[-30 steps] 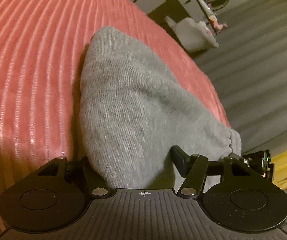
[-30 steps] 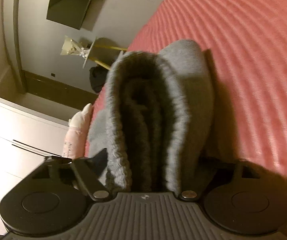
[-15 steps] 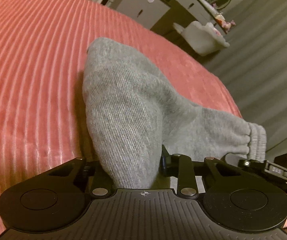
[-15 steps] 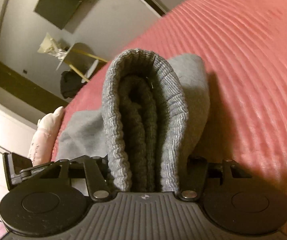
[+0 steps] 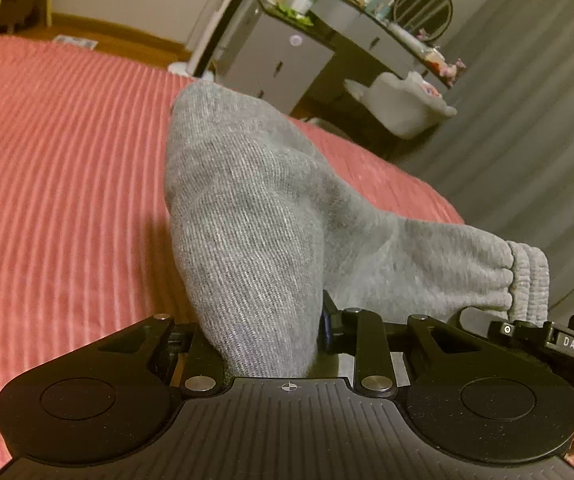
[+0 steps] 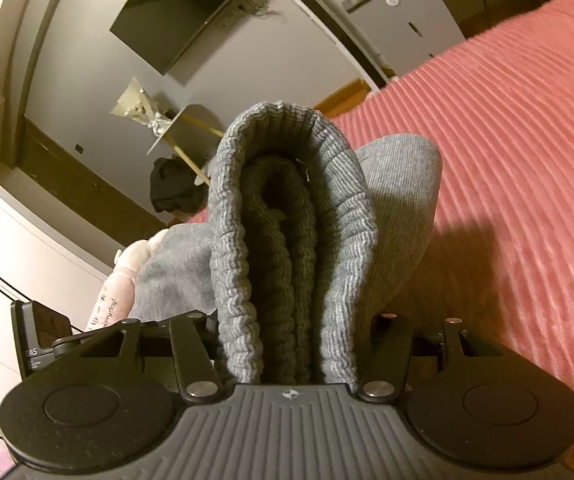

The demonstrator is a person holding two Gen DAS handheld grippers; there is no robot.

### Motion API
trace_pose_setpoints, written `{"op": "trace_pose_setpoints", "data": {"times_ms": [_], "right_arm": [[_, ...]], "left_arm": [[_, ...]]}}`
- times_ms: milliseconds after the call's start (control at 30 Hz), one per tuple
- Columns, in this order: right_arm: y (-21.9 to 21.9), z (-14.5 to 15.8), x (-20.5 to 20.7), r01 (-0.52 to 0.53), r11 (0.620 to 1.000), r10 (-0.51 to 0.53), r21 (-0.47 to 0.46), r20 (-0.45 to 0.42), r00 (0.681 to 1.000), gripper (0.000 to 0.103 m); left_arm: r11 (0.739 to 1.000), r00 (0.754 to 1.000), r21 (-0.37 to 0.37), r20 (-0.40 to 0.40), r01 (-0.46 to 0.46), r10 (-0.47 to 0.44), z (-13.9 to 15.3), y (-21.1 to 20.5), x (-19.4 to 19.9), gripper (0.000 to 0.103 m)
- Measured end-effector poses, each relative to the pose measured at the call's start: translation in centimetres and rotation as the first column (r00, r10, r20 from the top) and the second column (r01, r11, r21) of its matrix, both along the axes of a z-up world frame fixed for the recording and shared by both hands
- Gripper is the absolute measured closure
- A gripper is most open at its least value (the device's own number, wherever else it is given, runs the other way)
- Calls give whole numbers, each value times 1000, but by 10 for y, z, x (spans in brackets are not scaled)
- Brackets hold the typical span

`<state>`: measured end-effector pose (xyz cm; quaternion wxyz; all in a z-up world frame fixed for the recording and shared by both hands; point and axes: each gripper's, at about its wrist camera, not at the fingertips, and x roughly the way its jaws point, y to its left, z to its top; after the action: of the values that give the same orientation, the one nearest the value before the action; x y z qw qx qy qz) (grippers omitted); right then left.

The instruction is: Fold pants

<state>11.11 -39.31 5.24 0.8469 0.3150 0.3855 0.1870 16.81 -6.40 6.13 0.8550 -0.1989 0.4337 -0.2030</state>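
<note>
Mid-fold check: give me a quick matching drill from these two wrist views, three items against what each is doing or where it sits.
Items:
1. left hand-held gripper
2. right hand-held gripper
3. red bedspread

States:
A. lies ribbed beneath the garment
B. clamps the thick ribbed waistband
C. clamps plain grey knit of the grey pants

Pairs: 1-C, 2-B, 3-A

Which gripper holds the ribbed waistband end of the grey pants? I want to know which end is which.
The right gripper: thick ribbed waistband bunches between its fingers. The left gripper pinches only plain smooth knit fabric.
</note>
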Motion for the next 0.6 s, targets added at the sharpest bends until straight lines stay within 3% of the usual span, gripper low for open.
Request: {"op": "trace_pose_setpoints", "data": {"times_ms": [600], "right_arm": [[8,6,8,30,999,-31,-35,-9,999,47]], "left_arm": [[998,1000,52,-8,-21,21,4,4,14,72]]}}
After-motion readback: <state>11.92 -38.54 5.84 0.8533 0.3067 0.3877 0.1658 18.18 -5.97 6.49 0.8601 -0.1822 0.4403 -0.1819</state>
